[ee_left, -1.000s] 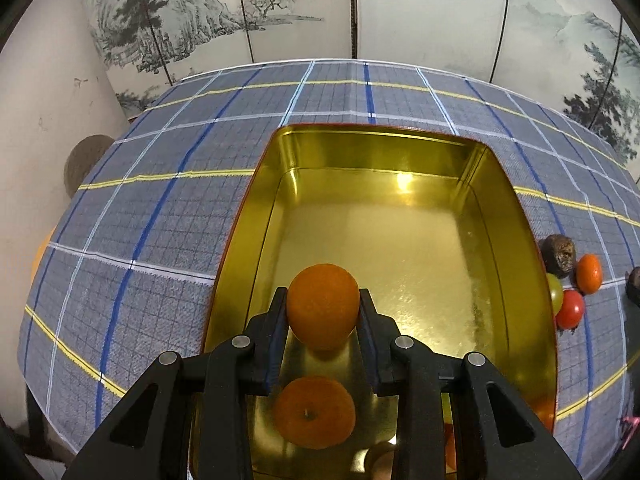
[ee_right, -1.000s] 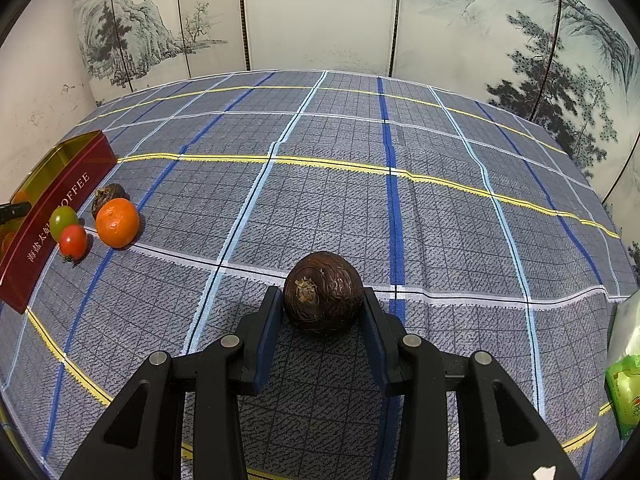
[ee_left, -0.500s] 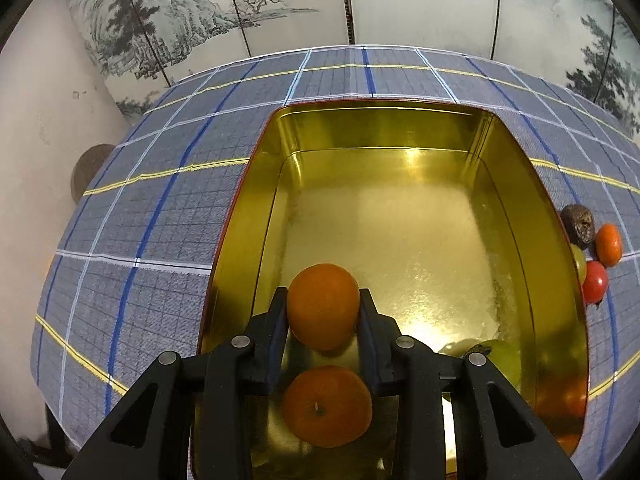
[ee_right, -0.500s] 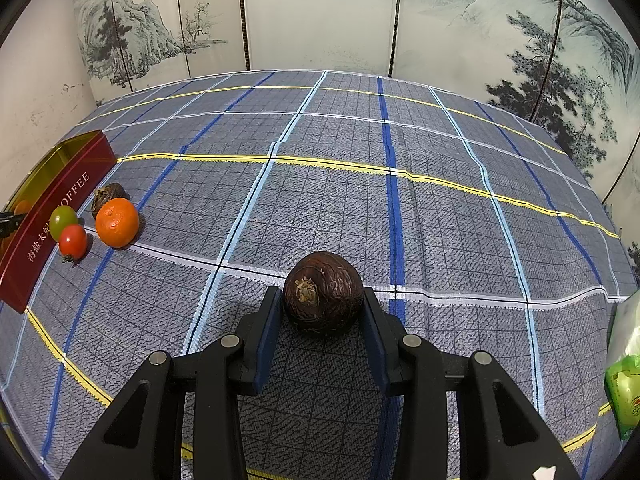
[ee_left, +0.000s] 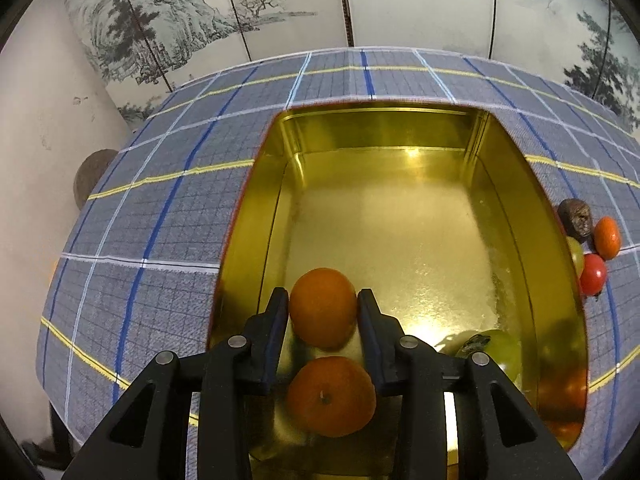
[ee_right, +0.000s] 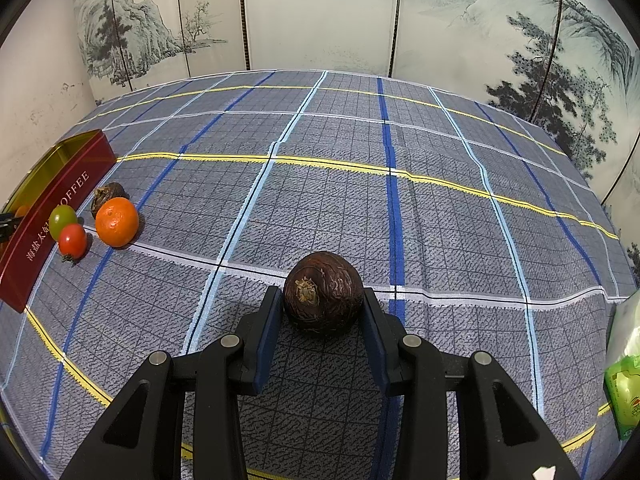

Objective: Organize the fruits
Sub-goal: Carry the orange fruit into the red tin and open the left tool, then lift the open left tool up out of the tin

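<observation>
Fruits: an orange (ee_left: pixel 322 307) sits between the opening jaws of the left hand-held gripper (ee_left: pixel 322 312), over the gold tin (ee_left: pixel 400 128). The right hand-held gripper (ee_right: pixel 323 312) clamps a brown fruit (ee_right: pixel 322 297) above the counter (ee_right: pixel 440 220). The tin's red side reads "OFFEE" beside Chinese characters.

tin's far floor (ee_left: pixel 400 220) bare; fruits crowd near.

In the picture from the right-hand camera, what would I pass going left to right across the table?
Red tin → green tomato → red tomato → orange mandarin → dark brown round fruit between the right claw's fingers → green packet at the right edge.
</observation>
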Demonstrator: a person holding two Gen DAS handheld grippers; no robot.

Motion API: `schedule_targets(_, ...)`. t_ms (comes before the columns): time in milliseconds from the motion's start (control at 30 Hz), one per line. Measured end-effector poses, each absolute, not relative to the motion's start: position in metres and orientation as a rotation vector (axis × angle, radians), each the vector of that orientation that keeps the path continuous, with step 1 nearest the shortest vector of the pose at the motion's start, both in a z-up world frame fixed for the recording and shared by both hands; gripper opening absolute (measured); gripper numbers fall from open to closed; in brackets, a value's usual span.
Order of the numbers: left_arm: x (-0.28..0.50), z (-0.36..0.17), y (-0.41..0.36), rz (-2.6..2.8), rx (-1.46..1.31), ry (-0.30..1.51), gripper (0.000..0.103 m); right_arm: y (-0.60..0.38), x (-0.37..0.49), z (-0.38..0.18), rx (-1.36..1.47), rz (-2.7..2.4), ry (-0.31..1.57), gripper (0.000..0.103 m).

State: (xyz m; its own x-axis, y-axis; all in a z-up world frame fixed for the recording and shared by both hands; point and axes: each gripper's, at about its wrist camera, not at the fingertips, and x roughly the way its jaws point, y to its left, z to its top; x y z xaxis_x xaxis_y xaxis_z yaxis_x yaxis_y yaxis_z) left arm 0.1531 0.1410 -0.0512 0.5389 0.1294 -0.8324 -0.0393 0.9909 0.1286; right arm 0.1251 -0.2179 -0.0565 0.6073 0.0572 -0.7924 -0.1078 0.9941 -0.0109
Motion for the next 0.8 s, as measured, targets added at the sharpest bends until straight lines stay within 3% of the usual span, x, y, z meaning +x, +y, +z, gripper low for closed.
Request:
schedule_targets(600,0.090,-0.011,0.151,0.123,-0.037,0.869,0.043,-0.217,0.125,-0.056,-0.061,0.095,0.914,0.037)
schedule_targets(800,0.068,-0.004,0.155,0.119,-0.071,0.854,0.049,-0.217,0.125,-0.056,-0.058,0.096,0.914,0.037)
